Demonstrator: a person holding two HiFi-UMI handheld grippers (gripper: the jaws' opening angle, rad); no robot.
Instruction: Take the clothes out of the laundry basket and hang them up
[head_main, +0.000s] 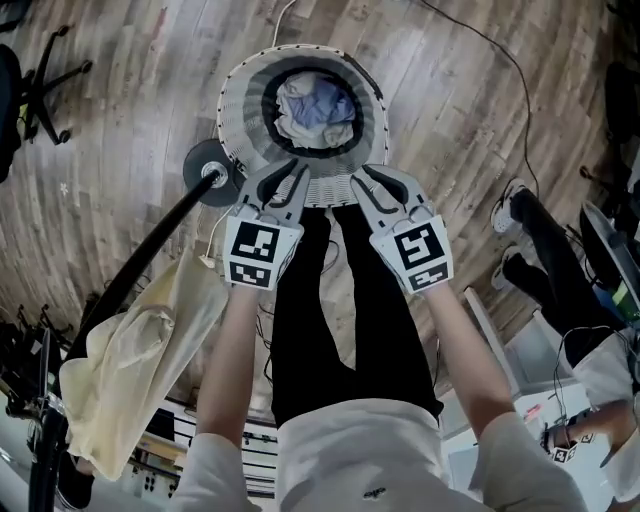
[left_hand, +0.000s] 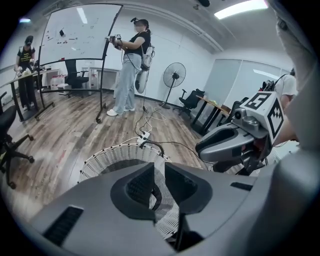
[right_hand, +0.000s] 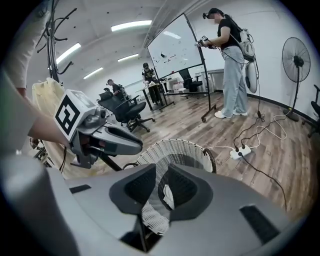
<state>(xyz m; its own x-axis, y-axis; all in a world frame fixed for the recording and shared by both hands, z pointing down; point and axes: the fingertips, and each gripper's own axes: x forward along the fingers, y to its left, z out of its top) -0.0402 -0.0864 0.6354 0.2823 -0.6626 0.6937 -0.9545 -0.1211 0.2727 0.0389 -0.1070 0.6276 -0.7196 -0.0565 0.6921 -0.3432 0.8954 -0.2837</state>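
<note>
Head view looked steeply down on a round white wicker laundry basket (head_main: 240, 100) standing on the wood-plank floor (head_main: 120, 130), with a heap of pale blue and white clothes (head_main: 315, 108) lying at the bottom of it. Both tools hung side by side over the basket's near rim, angled downward. The left hand-held gripper (head_main: 283, 178) had its jaws slightly spread, and in the left gripper view I could see only the basket weave through the narrow gap, with nothing between the pads. The right hand-held gripper (head_main: 378, 182) was parted a little wider; its own view showed the basket's inside and a scrap of white cloth far below the gap, untouched. Neither one pinched anything.

Just left of the basket stood the round base (head_main: 205, 170) of a clothes rack, and its black pole (head_main: 150, 255) ran toward the camera. A cream garment (head_main: 140, 360) already hung from that rack, well apart from the basket. The wearer's black trousers (head_main: 340, 320) filled the space between the two forearms.

Further off, another person (left_hand: 131, 70) stood by a whiteboard (left_hand: 75, 35), with a pedestal fan (left_hand: 174, 76) beyond.
</note>
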